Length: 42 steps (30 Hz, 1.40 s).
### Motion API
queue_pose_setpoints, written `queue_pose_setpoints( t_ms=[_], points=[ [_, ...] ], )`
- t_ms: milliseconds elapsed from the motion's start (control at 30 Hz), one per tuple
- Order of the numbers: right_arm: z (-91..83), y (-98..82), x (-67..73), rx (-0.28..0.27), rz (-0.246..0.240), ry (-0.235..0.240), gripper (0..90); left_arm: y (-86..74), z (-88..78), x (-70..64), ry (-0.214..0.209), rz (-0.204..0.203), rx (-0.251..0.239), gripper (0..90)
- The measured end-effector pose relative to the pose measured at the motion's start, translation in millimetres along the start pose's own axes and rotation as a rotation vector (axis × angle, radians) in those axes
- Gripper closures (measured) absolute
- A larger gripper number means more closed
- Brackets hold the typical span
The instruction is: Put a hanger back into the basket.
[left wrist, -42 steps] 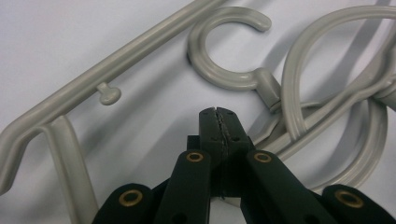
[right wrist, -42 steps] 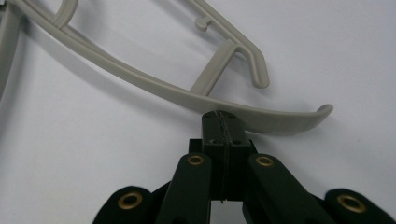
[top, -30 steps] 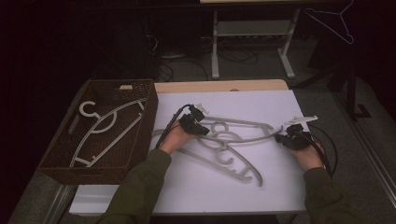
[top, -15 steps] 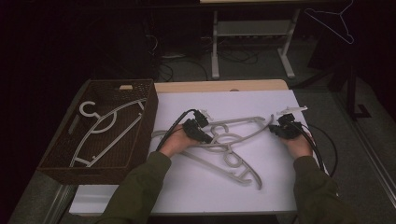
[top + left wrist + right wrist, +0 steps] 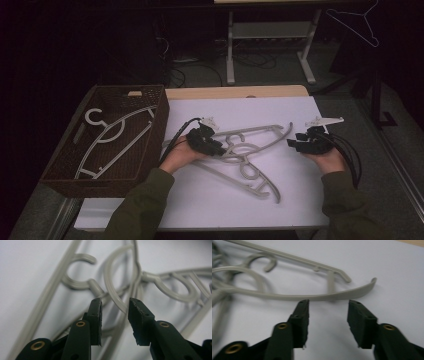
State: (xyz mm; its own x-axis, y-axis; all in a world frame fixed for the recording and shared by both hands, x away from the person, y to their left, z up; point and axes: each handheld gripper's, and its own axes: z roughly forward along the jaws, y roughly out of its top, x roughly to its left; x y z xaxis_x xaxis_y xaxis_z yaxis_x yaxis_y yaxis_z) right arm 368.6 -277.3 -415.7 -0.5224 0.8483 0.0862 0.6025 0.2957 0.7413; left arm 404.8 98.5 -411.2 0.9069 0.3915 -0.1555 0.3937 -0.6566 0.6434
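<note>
- Left gripper point(image 5: 216, 146) over the tangled hangers point(image 5: 245, 157) on the worktop point(image 5: 210, 200); fingers point(image 5: 96, 315) have just been opening, a hook between them, not pinched
- Right gripper point(image 5: 296, 145) likewise parting, empty, beside the curved arm point(image 5: 337, 296)
- One hanger point(image 5: 107, 135) lies in the basket point(image 5: 150, 92); judged early, the rest remain

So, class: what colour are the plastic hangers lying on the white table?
Pale grey plastic hangers, best seen in the left gripper view.
</note>
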Motion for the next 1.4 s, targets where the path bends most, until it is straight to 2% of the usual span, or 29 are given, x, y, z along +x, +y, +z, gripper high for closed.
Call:
queue_pose_setpoints(
  t_ms=[67,133,300,333,467,633,967,1067,1133,1233,1267,1300,1400],
  points=[
    [-4.6,-0.5,4.7,-0.005,0.008,0.014,43.1,-3.4,1.8,-1.9,-0.005,0.031,0.015,62.1],
    [-16.4,-4.4,17.1,-0.046,-0.021,0.033,37.7,-5.8,4.9,-3.0,-0.003,0.032,0.023,64.3],
    [-26.7,-9.6,33.4,-0.038,-0.043,0.066,34.8,-7.8,12.2,-3.5,-0.009,0.034,0.024,68.0],
    [-30.1,-13.4,40.0,-0.051,-0.063,0.076,34.8,-7.6,15.3,-4.0,-0.012,0.040,0.027,69.0],
    [-35.1,-18.1,47.6,-0.047,-0.083,0.088,34.4,-6.7,17.9,-4.7,-0.018,0.038,0.015,70.5],
    [-39.1,-20.6,49.0,-0.067,-0.082,0.097,35.0,-2.1,22.0,-3.9,-0.009,0.038,0.019,70.7],
    [-38.0,-20.8,49.3,-0.066,-0.082,0.098,35.1,0.7,27.7,-2.0,-0.004,0.034,0.014,66.4],
    [-37.3,-20.8,50.6,-0.063,-0.083,0.100,35.2,0.7,29.4,0.2,-0.015,0.012,0.004,64.6],
    [-37.4,-20.7,50.9,-0.066,-0.086,0.100,35.6,1.2,28.9,1.1,-0.015,0.005,-0.003,65.0],
    [-37.6,-20.8,50.4,-0.071,-0.084,0.097,35.7,2.9,24.4,1.5,-0.010,0.020,-0.012,73.4],
    [-37.7,-20.8,50.4,-0.072,-0.086,0.098,35.7,3.5,23.2,0.8,-0.005,0.013,-0.026,74.6],
    [-37.7,-20.7,50.5,-0.073,-0.087,0.098,35.7,4.7,21.8,0.9,0.019,0.016,-0.021,74.6],
    [-37.8,-20.7,50.8,-0.073,-0.088,0.098,35.8,4.9,22.2,0.8,0.022,0.024,-0.013,73.4]
  ],
)
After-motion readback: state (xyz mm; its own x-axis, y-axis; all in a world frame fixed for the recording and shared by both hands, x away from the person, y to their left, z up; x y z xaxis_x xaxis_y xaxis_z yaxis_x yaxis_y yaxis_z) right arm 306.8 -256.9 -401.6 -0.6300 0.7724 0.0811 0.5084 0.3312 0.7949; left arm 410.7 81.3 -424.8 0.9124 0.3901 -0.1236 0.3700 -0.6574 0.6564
